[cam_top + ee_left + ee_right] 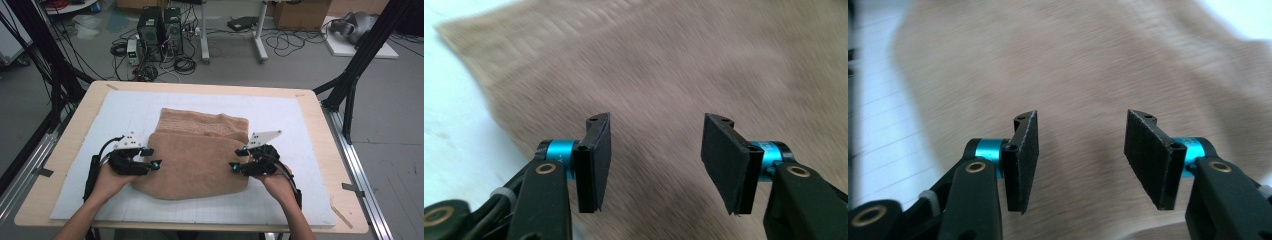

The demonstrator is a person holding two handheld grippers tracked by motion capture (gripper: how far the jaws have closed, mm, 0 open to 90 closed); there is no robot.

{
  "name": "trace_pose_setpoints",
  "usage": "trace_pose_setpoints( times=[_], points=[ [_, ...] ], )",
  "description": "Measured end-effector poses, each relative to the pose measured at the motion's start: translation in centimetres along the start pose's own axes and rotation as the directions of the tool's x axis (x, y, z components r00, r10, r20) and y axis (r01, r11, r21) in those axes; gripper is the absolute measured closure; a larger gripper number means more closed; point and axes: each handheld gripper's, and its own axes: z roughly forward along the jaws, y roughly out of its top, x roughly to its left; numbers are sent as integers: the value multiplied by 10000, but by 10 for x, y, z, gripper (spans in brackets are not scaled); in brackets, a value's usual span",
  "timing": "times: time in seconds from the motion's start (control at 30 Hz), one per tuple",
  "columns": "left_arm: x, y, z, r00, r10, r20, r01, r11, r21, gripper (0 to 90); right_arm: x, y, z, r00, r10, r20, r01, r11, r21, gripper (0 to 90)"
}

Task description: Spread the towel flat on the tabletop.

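Looking down, towel: I saw the folded brown towel (195, 160) near the tabletop's front edge.
Left gripper (151, 157): jaws apart, over its left side.
Right gripper (237, 159): jaws apart, over its right side.

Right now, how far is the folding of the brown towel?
One fold looks done: the brown fuzzy towel lies doubled on the white mat, its ribbed back layer showing beyond the front. The left gripper and right gripper stand open at its sides, holding nothing. Further folding seems left.
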Motion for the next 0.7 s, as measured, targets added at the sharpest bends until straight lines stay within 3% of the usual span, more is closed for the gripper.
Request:
trace_pose_setpoints(
  times=[0.13,0.2,0.27,0.4,0.47,0.53,0.6,0.7],
  points=[
    [-7,-12,7,9992,391,6,-390,9961,790,431,13,-14,6,9981,8,-615,-13,10000,-77,422],
    [-7,-16,11,9993,335,150,-346,9955,877,484,16,-18,10,9974,73,-713,-73,10000,11,432],
    [-7,-19,15,9990,441,0,-439,9941,988,565,17,-22,14,9968,39,-801,-22,9998,215,489],
    [-6,-19,15,9995,294,-121,-283,9961,835,750,18,-24,25,9953,-154,-960,222,9973,700,704],
    [-7,-17,13,9988,442,-225,-422,9957,819,814,18,-22,28,9935,-309,-1095,397,9961,791,808],
    [-9,-14,11,9977,583,-333,-559,9959,708,839,16,-19,26,9924,-461,-1143,556,9952,808,831],
    [-8,-10,7,9982,460,-383,-444,9981,416,846,14,-15,22,9920,-692,-1059,773,9942,748,835],
    [-6,1,3,9971,313,-698,-319,9995,-72,847,9,-5,11,9953,-777,-586,805,9957,468,835]
  ],
)
